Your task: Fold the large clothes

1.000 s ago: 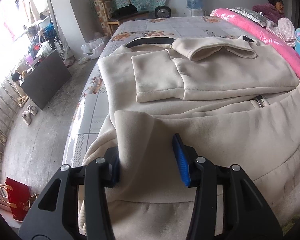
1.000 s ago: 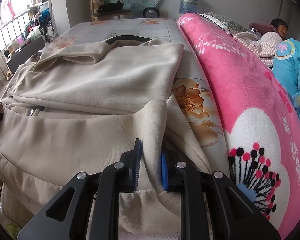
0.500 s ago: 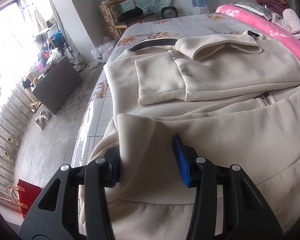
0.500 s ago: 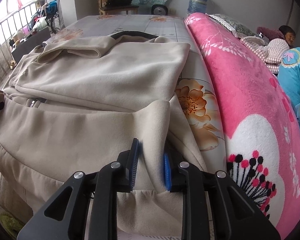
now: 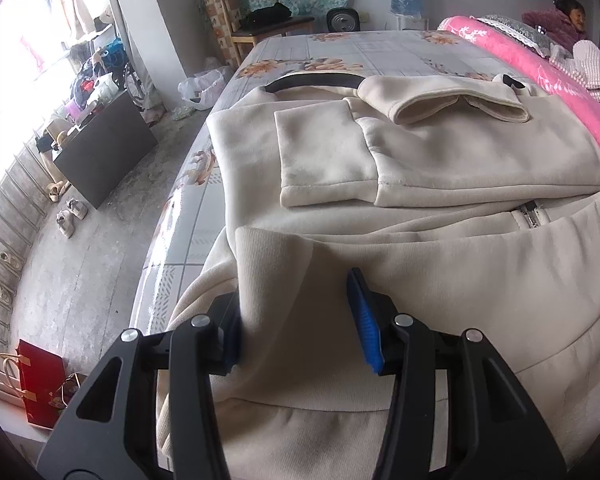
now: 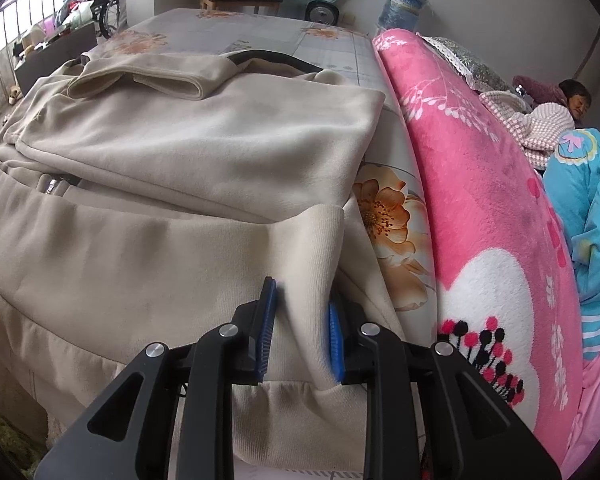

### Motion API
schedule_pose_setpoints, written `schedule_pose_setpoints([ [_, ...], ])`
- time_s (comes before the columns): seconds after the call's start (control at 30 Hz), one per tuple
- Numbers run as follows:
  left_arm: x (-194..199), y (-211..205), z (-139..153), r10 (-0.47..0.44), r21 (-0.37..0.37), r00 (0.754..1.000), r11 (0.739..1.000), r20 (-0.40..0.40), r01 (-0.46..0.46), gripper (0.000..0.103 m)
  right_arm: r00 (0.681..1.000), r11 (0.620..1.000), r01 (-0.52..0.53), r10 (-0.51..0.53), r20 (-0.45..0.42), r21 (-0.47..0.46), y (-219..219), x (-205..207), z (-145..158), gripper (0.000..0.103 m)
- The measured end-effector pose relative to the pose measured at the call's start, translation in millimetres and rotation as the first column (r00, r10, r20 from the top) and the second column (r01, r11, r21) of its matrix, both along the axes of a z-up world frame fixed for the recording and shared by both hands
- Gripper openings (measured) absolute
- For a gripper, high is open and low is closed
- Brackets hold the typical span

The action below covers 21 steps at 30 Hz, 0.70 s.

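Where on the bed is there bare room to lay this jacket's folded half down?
The floral sheet beyond the jacket's black collar is bare to the far edge. A narrow bare strip runs along the sheet's left edge by the floor, and another between the jacket and the pink blanket. The near end is crowded with jacket.

Daylight is pouring in from the window [image 5: 8,60] at the left, blowing that corner out to white glare; the rest of the room is sitting in soft, even light; the beige garment [image 5: 420,272] is carrying only faint shadows in its folds; the fisheye lens is bending straight lines toward the edges, and black vignetting is cutting the corners; the centre is staying sharp while the rims are smearing slightly.
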<state>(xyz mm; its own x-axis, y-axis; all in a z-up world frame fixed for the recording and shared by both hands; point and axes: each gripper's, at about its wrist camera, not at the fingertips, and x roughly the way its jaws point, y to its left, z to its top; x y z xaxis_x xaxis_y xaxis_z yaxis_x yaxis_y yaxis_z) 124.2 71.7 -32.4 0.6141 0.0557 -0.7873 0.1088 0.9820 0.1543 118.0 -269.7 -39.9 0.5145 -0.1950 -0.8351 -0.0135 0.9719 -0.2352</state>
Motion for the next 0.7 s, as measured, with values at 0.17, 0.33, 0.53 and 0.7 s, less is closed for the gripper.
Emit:
schedule_pose_setpoints([
  [0.17, -0.5, 1.9, 0.2, -0.006, -0.017, 1.000, 1.000, -0.002, 0.006, 0.044, 1.000, 0.999, 0.003, -0.003, -0.009, -0.034, 4.8, 0.5, -0.2, 0.023],
  [0.33, -0.3, 3.6, 0.1, -0.004, -0.033, 1.000, 0.999, 0.001, 0.005, 0.039, 1.000, 0.999, 0.013, -0.013, -0.007, -0.042, 7.6, 0.9, 0.5, 0.021],
  [0.53, -1.6, 6.3, 2.1, -0.002, -0.042, 1.000, 0.999, 0.018, 0.003, 0.024, 0.999, 0.999, 0.016, -0.013, 0.043, -0.050, 10.6, -8.7, 10.8, 0.007],
  [0.7, -20.9, 19.0, 16.4, -0.002, -0.064, 0.997, 0.998, 0.081, 0.007, 0.005, 0.988, 0.994, 0.003, 0.013, 0.155, -0.105, 21.4, -39.9, 35.4, 0.006],
])
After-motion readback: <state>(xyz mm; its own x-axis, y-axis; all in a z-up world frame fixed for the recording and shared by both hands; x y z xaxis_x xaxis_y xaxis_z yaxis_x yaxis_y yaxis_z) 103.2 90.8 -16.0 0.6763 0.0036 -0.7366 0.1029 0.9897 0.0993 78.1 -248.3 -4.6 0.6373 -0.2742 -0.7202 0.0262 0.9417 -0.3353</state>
